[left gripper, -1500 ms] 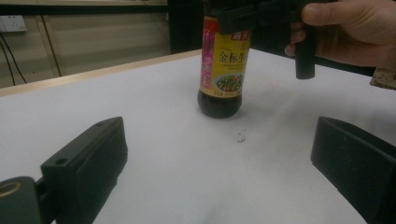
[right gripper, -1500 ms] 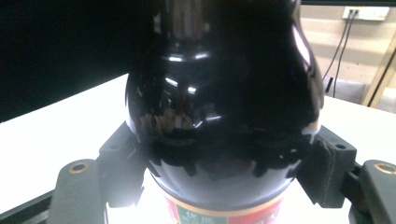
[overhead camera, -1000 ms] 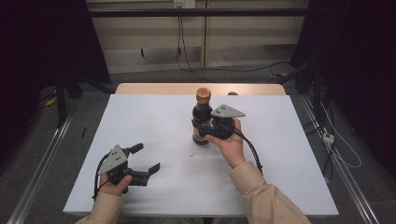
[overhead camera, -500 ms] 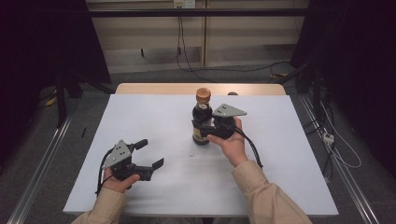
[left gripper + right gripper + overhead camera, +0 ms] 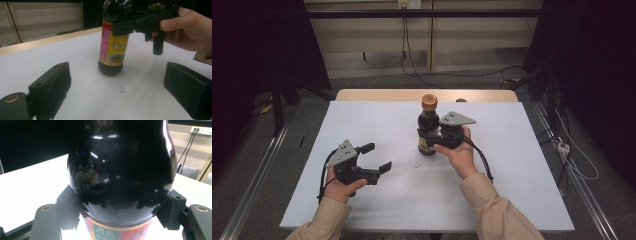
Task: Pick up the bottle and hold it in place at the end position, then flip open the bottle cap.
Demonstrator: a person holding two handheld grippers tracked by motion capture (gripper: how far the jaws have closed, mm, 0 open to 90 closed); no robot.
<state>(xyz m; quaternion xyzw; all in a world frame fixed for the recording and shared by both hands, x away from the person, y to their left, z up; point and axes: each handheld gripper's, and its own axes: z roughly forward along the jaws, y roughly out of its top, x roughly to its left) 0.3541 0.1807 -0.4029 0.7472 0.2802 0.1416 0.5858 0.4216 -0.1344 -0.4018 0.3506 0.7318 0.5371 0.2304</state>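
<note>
Dim surroundings, evenly lit white table — specular glare across the dark bottle.

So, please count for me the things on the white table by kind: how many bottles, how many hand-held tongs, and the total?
Dark glass sauce bottle with orange cap and yellow-pink label: 1
Black hand-held tongs: 2, the left tongs open and the right tongs shut around the bottle
Total: 3

sleeves: beige, long, cuffed at the wrists | left claw: black, grey three-cornered plate, black cable | right claw: likewise black, grey-plated
</note>
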